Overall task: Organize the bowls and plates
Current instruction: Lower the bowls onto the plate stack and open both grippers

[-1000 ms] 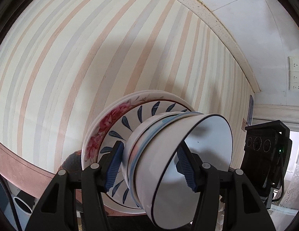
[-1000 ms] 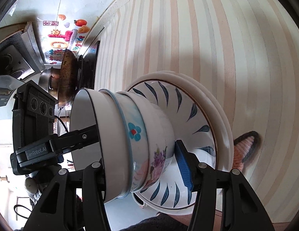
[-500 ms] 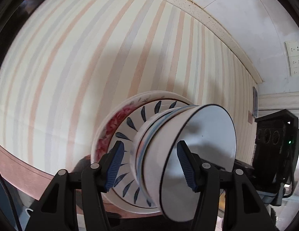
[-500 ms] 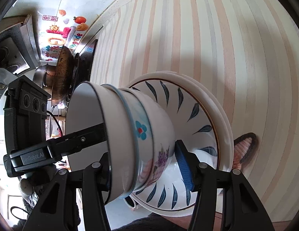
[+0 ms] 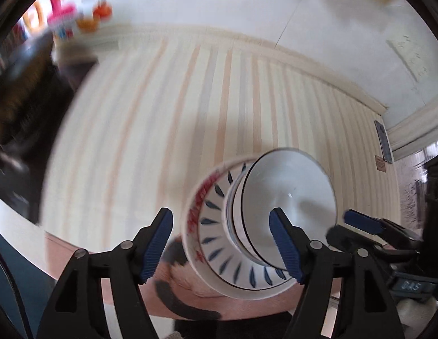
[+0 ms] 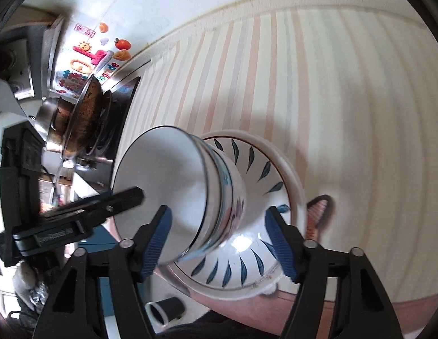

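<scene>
Bowls [image 6: 190,197]: three counted, nested, lower centre of frame | plates [image 6: 261,169]: two, stacked beneath on striped surface [image 6: 346,113] | left claw [image 5: 221,243]: just widened, nothing gripped | right claw [image 6: 219,240]: just widened, pads clear of bowls

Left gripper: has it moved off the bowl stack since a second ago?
Yes. The left gripper has pulled back from the bowl stack on the striped cloth, jaws just opened, nothing pressed between them.

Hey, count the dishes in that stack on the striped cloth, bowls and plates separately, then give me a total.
Bowls: 3, nested
Plates: 2, under the bowls
Total: 5
</scene>
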